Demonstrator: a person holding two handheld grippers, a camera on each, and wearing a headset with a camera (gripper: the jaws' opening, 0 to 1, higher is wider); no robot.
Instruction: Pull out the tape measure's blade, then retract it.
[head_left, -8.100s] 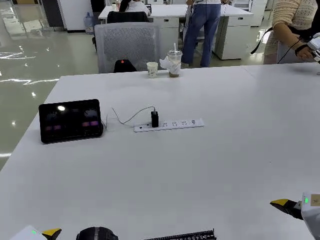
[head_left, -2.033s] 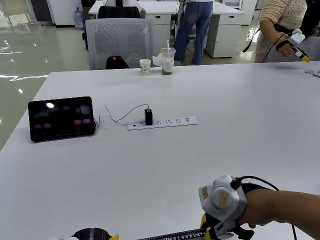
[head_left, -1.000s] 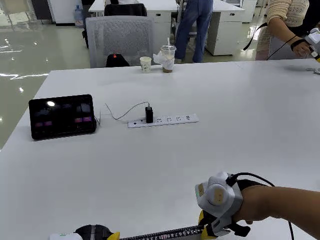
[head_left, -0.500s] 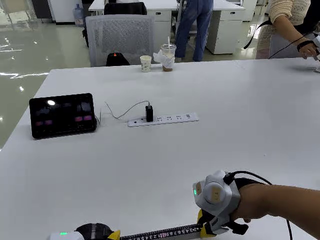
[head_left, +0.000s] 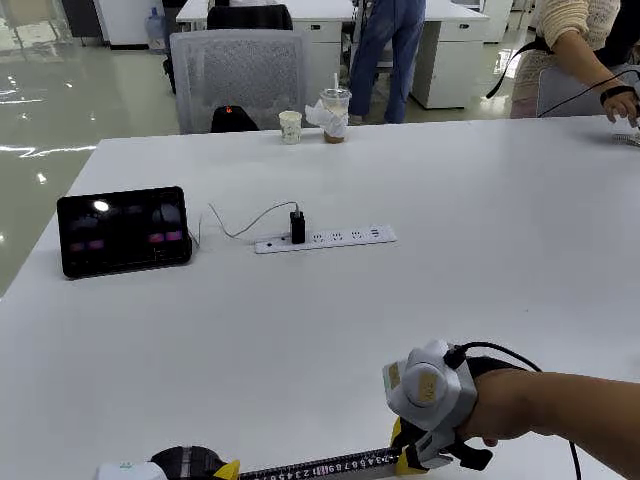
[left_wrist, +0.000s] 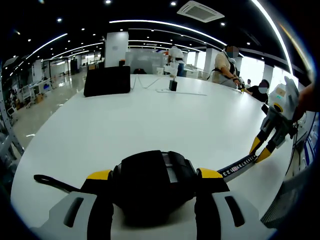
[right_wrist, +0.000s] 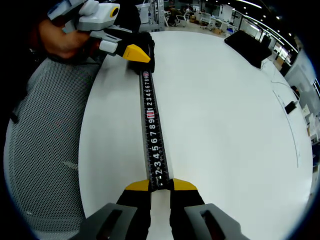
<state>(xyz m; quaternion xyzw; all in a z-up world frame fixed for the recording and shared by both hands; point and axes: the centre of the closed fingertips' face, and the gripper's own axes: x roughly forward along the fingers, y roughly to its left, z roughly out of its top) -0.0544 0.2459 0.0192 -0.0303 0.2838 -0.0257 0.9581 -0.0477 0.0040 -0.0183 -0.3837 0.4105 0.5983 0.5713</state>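
While the left hand-held gripper clamps the black tape measure case between its yellow-tipped jaws, the right hand-held gripper is closed narrowly on the free end of the blade. The blade lies extended flat between the two, along the near edge of the white bench. Farther back sit a dark tablet, a power strip with a charger plugged in, and two cups.

Right gripper: grey-white housing is carrying yellow-tipped black jaws; a black cable is looping over the forearm.
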